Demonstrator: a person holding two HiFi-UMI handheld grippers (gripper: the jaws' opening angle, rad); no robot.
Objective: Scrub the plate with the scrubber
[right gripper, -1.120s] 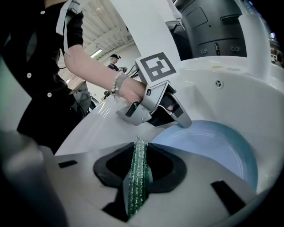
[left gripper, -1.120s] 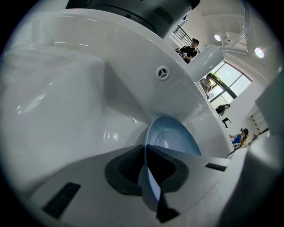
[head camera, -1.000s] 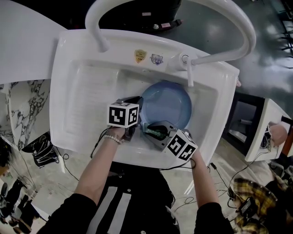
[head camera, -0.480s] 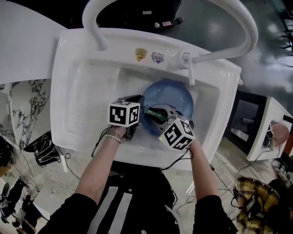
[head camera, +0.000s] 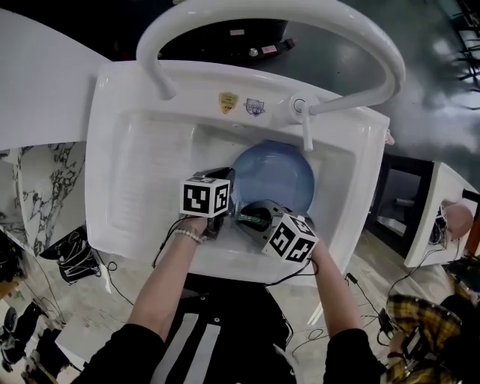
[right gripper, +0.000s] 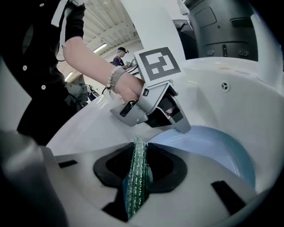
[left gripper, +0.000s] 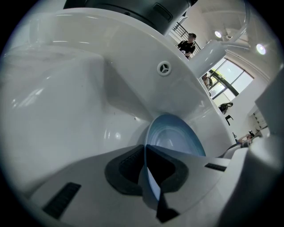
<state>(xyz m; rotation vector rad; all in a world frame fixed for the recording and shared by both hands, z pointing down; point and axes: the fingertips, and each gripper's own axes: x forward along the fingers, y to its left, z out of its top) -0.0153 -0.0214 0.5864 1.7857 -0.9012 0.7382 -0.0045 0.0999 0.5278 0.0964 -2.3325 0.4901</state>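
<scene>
The left tool (left gripper: 145, 170) clamps the near-left rim of the blue plate (head camera: 277, 176) in the sink (head camera: 127, 165). The right tool (right gripper: 140, 167) — squeezing the green scrubber (right gripper: 135, 190) edge-on — sits at the plate's near edge, its face lying ahead and right.

- I read this as a large indoor test hall fitted with mock kitchen stations, not a home kitchen.
- The white moulded sink unit (head camera: 127, 172) stands free on a glossy dark floor (head camera: 427, 45), with a white curved tube arch (head camera: 277, 11) over it.
- Beside it I see a white marble-veined counter (head camera: 37, 195) and another white boxy unit (head camera: 439, 217), like neighbouring stations.
- Loose black cables (head camera: 71, 255) trail over the pale stone floor (head camera: 105, 296).
- The left gripper view gives me tall bright windows (left gripper: 228, 75) and a standing person in dark clothes (left gripper: 188, 43).
- The right gripper view shows long ceiling strip lights (right gripper: 100, 48) high up and another person in a cap (right gripper: 119, 55).
</scene>
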